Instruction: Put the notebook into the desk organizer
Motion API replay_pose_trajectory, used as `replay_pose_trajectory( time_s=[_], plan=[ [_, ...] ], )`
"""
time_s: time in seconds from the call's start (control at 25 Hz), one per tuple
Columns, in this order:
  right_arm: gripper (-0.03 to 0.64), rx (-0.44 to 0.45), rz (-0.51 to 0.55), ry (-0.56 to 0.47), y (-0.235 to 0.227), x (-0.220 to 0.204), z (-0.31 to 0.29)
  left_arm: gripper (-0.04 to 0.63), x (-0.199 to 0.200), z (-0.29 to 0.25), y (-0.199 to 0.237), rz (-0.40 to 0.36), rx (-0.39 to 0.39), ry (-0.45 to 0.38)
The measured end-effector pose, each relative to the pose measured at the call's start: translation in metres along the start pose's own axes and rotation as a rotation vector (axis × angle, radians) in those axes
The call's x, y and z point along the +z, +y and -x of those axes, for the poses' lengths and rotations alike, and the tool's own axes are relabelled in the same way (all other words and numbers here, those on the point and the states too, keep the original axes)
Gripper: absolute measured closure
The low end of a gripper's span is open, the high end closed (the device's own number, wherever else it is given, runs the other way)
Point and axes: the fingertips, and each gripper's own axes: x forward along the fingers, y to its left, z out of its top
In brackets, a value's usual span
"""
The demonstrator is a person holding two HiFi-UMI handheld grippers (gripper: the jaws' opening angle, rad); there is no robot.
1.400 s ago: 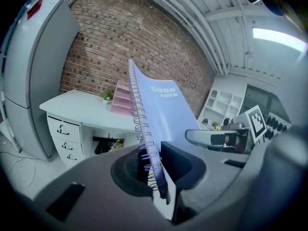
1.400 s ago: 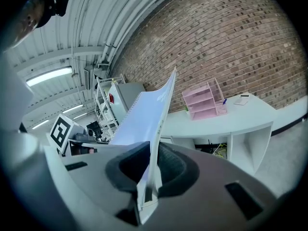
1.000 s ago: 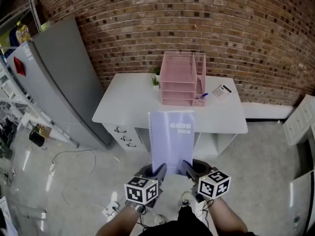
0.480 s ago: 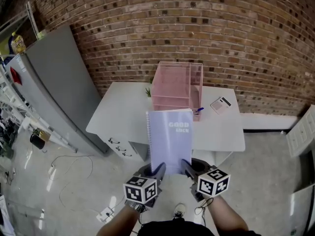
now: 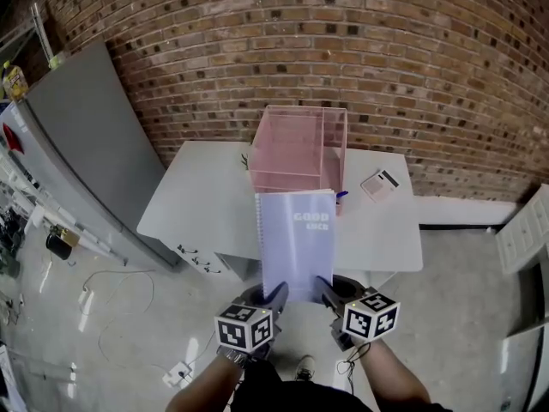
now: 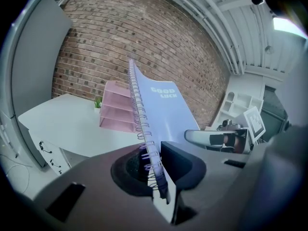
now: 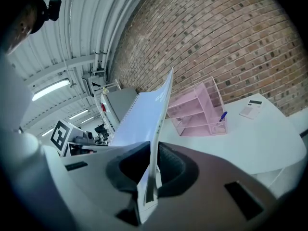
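Note:
A lilac spiral notebook (image 5: 298, 243) with "GOOD LUCK" on its cover is held flat out in front of me over the floor, near the desk's front edge. My left gripper (image 5: 274, 296) is shut on its near left corner by the spiral (image 6: 147, 146). My right gripper (image 5: 323, 290) is shut on its near right corner (image 7: 155, 150). The pink mesh desk organizer (image 5: 296, 148) stands on the white desk (image 5: 193, 204) beyond the notebook; it also shows as the organizer (image 6: 115, 114) and the organizer (image 7: 197, 110).
A calculator (image 5: 380, 183) lies on the desk's right part and a blue pen (image 5: 341, 196) sits by the organizer. A small plant (image 6: 98, 102) stands left of the organizer. A grey cabinet (image 5: 81, 144) is at the left, a brick wall (image 5: 283, 50) behind, cables (image 5: 111, 303) on the floor.
The desk and organizer have come nearer and lower in the head view as I step forward. The notebook stays held by both grippers, its far edge now over the desk's front.

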Motion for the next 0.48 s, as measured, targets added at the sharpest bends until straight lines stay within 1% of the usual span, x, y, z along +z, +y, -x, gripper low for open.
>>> replay_pose_trajectory(
  time_s=[0.2,0.48],
  plan=[
    [0.574,-0.036,-0.042,0.029,-0.017,-0.003,-0.022,0.541,-0.002,-0.021,0.021,0.029,-0.033,0.040],
    [0.574,-0.092,-0.111,0.048,-0.035,-0.005,-0.071,0.540,0.004,-0.048,0.069,0.044,-0.089,0.105]
  ],
)
